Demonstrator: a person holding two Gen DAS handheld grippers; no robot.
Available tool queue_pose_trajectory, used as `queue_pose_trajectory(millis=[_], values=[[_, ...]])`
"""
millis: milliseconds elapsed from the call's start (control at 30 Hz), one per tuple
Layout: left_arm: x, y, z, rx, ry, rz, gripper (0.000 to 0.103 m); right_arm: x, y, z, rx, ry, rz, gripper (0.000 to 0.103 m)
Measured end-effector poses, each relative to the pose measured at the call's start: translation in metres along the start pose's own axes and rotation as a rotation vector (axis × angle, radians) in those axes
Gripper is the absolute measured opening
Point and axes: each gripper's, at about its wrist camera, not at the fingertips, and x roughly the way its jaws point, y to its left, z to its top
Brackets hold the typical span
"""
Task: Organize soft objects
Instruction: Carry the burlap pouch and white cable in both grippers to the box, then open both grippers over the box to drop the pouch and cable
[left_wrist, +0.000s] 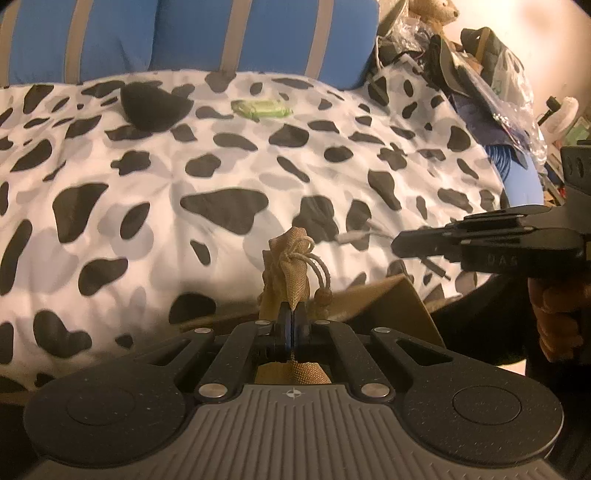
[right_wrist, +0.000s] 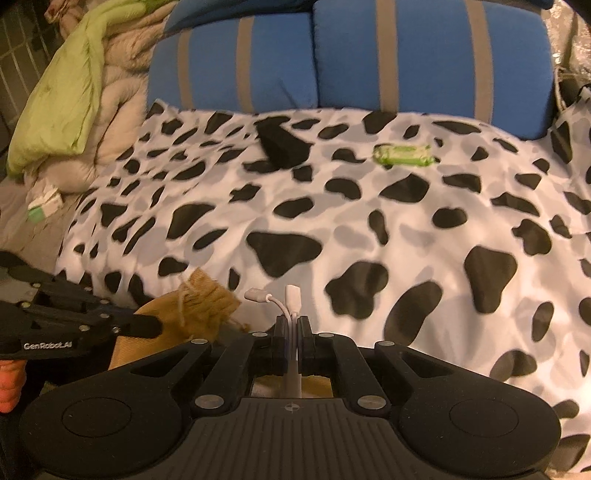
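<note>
My left gripper (left_wrist: 291, 314) is shut on a tan burlap drawstring pouch (left_wrist: 290, 264), held upright over the near edge of a cow-print blanket (left_wrist: 221, 177). The pouch also shows in the right wrist view (right_wrist: 207, 299), next to the left gripper (right_wrist: 147, 325). My right gripper (right_wrist: 293, 326) is shut on a white adapter cable (right_wrist: 284, 299), whose two plugs stick out past the jaws. In the left wrist view the right gripper (left_wrist: 406, 245) holds the cable (left_wrist: 356, 236) low over the blanket. A black soft pouch (left_wrist: 151, 109) and a green packet (left_wrist: 260, 108) lie far back on the blanket.
Two blue striped pillows (right_wrist: 406, 55) stand behind the blanket. A tan cardboard piece (left_wrist: 402, 306) lies under the pouch. Piled bags and a teddy bear (left_wrist: 436, 14) crowd the right side; a green and beige quilt (right_wrist: 74, 96) is heaped at the left.
</note>
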Motion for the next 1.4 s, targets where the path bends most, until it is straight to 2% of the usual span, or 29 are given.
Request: queue_pose_trajectory(millis=[567,833,933,967,1000,1033,1067,1100,1133,1233,1400], values=[[0.002,-0.006,-0.023,-0.049,0.121,0.060,0.002,0.014,0.039,-0.030,-0.073,0.172,0.015,0.007],[0.001,-0.003,-0.024,-0.057,0.139,0.058,0.003,0.023,0.048,-0.032,-0.103,0.231,0.053,0.007],[0.006,-0.004,-0.025,-0.053,0.170,0.049,0.004,0.027,0.051,-0.034,-0.116,0.259,0.052,0.008],[0.008,-0.004,-0.025,-0.051,0.180,0.054,0.006,0.029,0.051,-0.035,-0.114,0.270,0.047,0.014],[0.010,-0.005,-0.025,-0.051,0.193,0.065,0.013,0.031,0.050,-0.035,-0.108,0.282,0.042,0.022],[0.012,-0.004,-0.025,-0.054,0.203,0.072,0.027,0.031,0.049,-0.036,-0.105,0.287,0.036,0.049],[0.014,-0.004,-0.025,-0.058,0.210,0.079,0.034,0.031,0.048,-0.036,-0.108,0.285,0.024,0.076],[0.014,-0.003,-0.025,-0.062,0.211,0.084,0.044,0.030,0.049,-0.036,-0.116,0.281,0.015,0.084],[0.014,-0.003,-0.025,-0.064,0.210,0.085,0.047,0.029,0.050,-0.037,-0.122,0.279,0.017,0.089],[0.015,-0.002,-0.024,-0.070,0.216,0.086,0.049,0.031,0.050,-0.039,-0.135,0.298,0.011,0.096],[0.019,-0.004,-0.024,-0.064,0.235,0.097,0.049,0.035,0.049,-0.041,-0.139,0.326,-0.009,0.100]])
